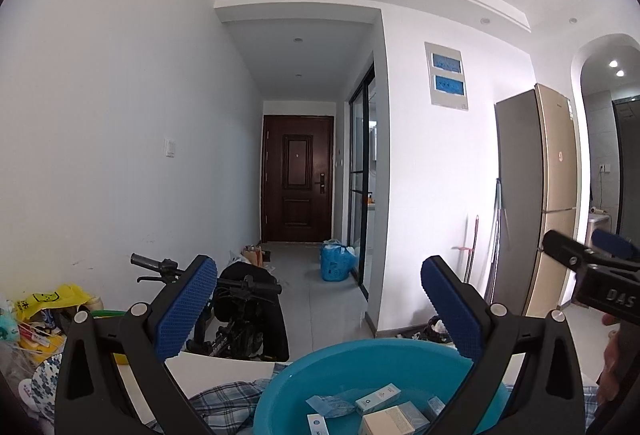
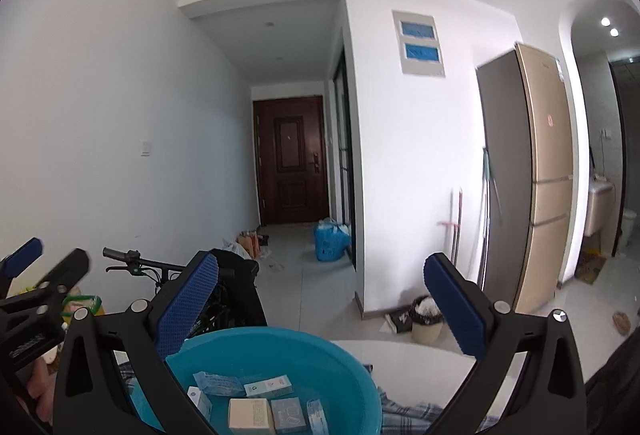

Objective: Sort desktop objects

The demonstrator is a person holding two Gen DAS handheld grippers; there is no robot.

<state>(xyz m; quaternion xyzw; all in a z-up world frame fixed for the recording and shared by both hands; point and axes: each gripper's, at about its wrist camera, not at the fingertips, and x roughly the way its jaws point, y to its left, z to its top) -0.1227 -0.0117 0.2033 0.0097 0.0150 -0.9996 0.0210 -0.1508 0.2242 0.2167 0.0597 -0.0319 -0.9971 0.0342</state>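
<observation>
Left wrist view: the left hand-held gripper (image 1: 320,309) is raised above a blue basin (image 1: 332,367), its two blue-padded fingers (image 1: 188,309) spread wide apart with nothing between them. The basin stands on a white counter (image 1: 224,371) and partly on a plaid cloth (image 1: 224,401). Inside the basin lie several small boxes (image 1: 390,421), white and pale blue, loosely heaped. At the right edge the right hand-held gripper (image 1: 588,255) enters the picture, seen from the side. Beyond the counter a bicycle (image 1: 224,299) leans near the left wall, with a yellow bag (image 1: 52,297) among clutter at the far left.

Right wrist view: the right hand-held gripper (image 2: 320,309) likewise hovers over the basin (image 2: 320,359), jaws wide open and empty. The boxes (image 2: 250,413) rest on the basin floor; one white box lies beside a pale blue one, touching it. The left hand-held gripper (image 2: 36,267) appears at the left edge, blurred. The white counter (image 2: 420,363) extends to the right of the basin, and the plaid cloth (image 2: 404,415) shows under the basin's right rim. In the background stand a dark brown door (image 2: 292,159) at the end of a hallway, a blue bag (image 2: 330,239) on the floor, a tall refrigerator (image 2: 532,175) and a waste bin (image 2: 427,319) beside the wall.
</observation>
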